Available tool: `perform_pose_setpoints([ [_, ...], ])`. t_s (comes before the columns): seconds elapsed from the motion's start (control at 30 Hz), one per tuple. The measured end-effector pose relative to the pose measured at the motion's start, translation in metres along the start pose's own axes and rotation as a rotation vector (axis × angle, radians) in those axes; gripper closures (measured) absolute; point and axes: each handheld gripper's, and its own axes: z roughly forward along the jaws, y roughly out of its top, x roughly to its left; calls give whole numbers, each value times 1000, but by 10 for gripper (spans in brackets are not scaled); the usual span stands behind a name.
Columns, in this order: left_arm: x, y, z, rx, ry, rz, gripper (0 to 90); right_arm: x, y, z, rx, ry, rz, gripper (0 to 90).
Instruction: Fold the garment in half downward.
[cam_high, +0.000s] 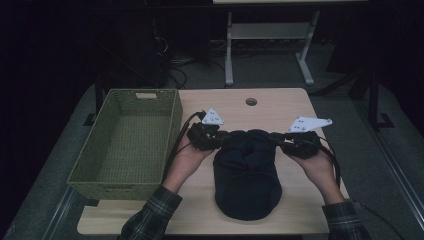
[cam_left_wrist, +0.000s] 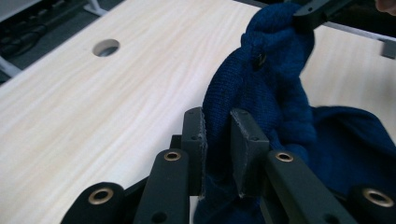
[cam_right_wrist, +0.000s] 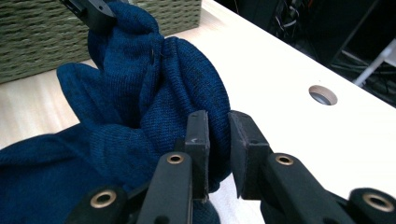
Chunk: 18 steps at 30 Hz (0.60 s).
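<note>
A dark blue knitted garment (cam_high: 247, 175) lies on the wooden table (cam_high: 280, 107) just to the right of the green woven basket (cam_high: 125, 145), its near end flat on the tabletop and its far edge bunched up and lifted between the two tongs. The left gripper (cam_left_wrist: 217, 140) has its jaws drawn close, with a fold of the knit's edge pinched between the pads, on the side of the garment nearer the basket. The right gripper (cam_right_wrist: 218, 140), on the side away from the basket, has its jaws nearly together too, a bulge of the same knit caught between them, and the table's round hole (cam_right_wrist: 322, 94) lies beyond it.
</note>
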Motion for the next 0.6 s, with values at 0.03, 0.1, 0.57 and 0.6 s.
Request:
perform_pose_setpoints([
  [0.03,-2,-1,0,0,-6,1,765,2,-5,-2,-2,18,7,774],
  [0.1,-5,-4,-1,4,-25,0,765,2,-7,-4,-3,27,11,774],
  [0.57,-22,-28,-6,42,-127,-5,765,27,-34,-22,-22,96,33,767],
  [0.6,-23,-30,-7,44,-134,-4,765,32,-37,-23,-13,103,32,767],
])
